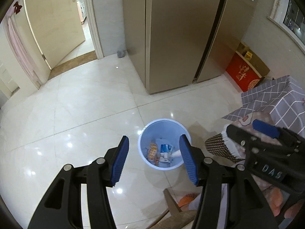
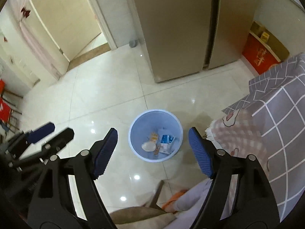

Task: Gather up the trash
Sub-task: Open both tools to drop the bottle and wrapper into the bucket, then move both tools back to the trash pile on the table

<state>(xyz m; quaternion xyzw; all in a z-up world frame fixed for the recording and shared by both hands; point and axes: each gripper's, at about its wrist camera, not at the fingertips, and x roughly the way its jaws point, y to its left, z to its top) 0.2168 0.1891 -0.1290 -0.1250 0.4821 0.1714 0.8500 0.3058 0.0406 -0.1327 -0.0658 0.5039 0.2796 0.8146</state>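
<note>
wrapper text in bin (image 1: 164, 145) too small to read, left hand-held gripper (image 2: 38, 133) blurred

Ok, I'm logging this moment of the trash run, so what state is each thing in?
Left claw: open, holding nothing.
Right claw: open, holding nothing.
Blue bin: upright on the floor, no lid, wrappers and a small carton inside.
Door: swung open.
Fridge: both doors shut.
Tablecloth: draped over the table edge.

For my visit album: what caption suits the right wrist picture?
Open right gripper poised above a round pale-blue plastic bin holding wrappers, on glossy white floor tiles.
</note>
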